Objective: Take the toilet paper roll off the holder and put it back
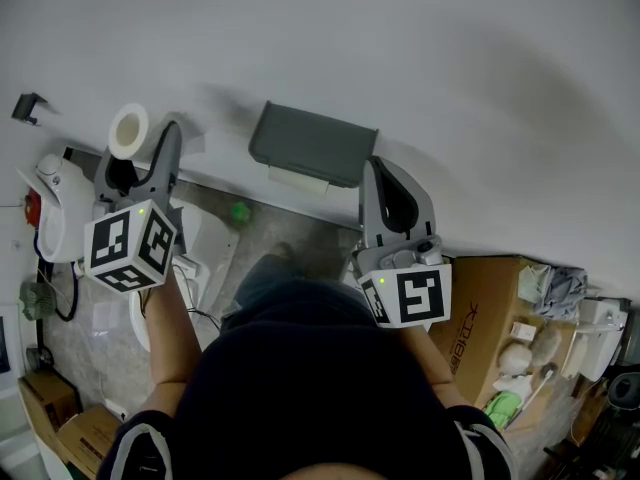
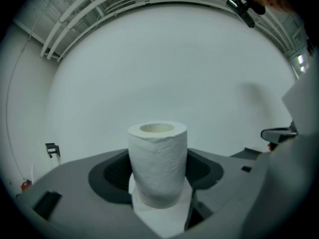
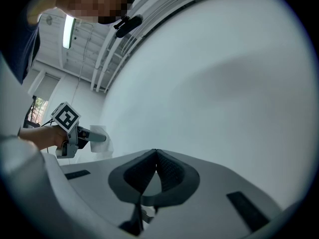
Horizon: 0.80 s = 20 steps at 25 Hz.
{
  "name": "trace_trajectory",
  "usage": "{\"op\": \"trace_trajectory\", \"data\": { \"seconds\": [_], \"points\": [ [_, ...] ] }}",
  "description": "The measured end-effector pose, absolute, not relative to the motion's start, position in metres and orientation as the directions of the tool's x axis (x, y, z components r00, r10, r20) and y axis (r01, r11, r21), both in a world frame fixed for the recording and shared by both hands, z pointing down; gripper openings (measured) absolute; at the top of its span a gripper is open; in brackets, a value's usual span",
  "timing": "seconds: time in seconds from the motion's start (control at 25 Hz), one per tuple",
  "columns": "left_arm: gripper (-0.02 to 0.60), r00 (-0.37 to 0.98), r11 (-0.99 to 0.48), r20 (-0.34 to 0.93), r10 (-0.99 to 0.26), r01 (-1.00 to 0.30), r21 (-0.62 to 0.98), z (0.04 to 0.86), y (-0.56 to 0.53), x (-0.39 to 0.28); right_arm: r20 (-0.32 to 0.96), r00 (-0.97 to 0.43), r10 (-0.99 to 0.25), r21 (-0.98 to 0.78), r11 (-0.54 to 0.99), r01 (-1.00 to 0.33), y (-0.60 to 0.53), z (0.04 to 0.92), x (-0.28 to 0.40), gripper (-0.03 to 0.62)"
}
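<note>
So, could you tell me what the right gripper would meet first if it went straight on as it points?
Probably the white wall: nothing else shows ahead of the right gripper in its own view, though depth is unclear.

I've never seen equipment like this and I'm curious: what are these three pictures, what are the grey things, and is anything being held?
There is no robot here: a person holds a two-jaw gripper in each hand. The head view comes from a camera on the person's head and looks down on both; the marker cubes are part of the grippers. The other two pictures come from a camera riding on each gripper, looking along its jaws. The left gripper is closed on a toilet paper roll, its hollow core facing up. The right gripper is shut with nothing in it. Both face a white wall carrying a grey holder. On the floor at the right stands a cardboard box.
</note>
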<state>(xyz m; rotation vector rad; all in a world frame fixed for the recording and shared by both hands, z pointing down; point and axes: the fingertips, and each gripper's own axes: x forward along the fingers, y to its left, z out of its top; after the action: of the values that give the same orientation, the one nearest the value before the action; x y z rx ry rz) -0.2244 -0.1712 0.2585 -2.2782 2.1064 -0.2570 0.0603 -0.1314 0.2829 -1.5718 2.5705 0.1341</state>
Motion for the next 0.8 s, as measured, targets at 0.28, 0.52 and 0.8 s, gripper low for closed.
{"op": "trace_trajectory", "data": {
  "seconds": [0.28,0.52,0.8],
  "points": [
    [0.302,0.077,-0.09,0.094,-0.993,-0.986,-0.14,0.2563,-0.1705,-0.2216,-0.15,-0.452,-0.879,0.009,0.456,-0.89,-0.1305,0.2826,0.0616,0.015],
    [0.304,0.079,-0.09,0.087,-0.993,-0.987,-0.131,0.256,-0.1721,-0.2207,-0.152,-0.45,-0.88,0.013,0.454,-0.891,-0.1324,0.2835,0.0641,0.015],
    [0.304,0.083,-0.094,0.084,-0.993,-0.987,-0.13,0.2534,-0.1732,-0.2189,-0.149,-0.449,-0.881,0.014,0.452,-0.892,-0.134,0.2829,0.0662,0.015]
  ]
}}
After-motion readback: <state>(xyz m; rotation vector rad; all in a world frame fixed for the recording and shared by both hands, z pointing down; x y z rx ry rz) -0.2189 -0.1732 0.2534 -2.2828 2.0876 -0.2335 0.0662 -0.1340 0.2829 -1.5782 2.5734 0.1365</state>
